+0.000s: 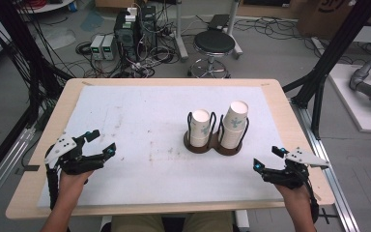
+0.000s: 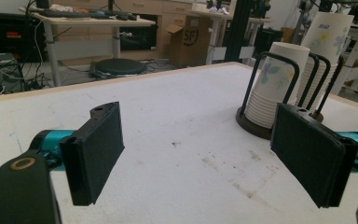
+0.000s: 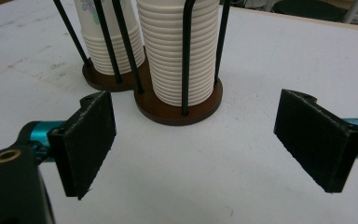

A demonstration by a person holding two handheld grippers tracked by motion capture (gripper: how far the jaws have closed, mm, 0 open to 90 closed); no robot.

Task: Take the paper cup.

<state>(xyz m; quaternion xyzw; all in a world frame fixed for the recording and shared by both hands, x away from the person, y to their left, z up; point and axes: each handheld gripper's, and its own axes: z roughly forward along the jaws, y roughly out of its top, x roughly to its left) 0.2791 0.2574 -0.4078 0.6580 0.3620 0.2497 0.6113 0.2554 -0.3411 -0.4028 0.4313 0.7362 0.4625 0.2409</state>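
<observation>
Presently idle: left gripper (image 1: 98, 143) and right gripper (image 1: 266, 159), jaws spread wide, grasping nothing.
Cups: two paper-cup stacks (image 1: 200, 127) in a wire holder (image 1: 215, 145), mid-table, right of centre.
Advice: approach the taller stack (image 1: 234, 124) from above, pinching only the top cup's rim.

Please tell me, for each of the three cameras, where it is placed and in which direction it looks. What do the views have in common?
High view: above the person's side, looking forward and down on the table; forearms, left claw and right claw show.
Left gripper view: rides the left claw, facing the cup holder; its open jaws show.
Right gripper view: rides the right claw, facing the holder's base; its open jaws show.
Shared: all see the paper cup stacks.
</observation>
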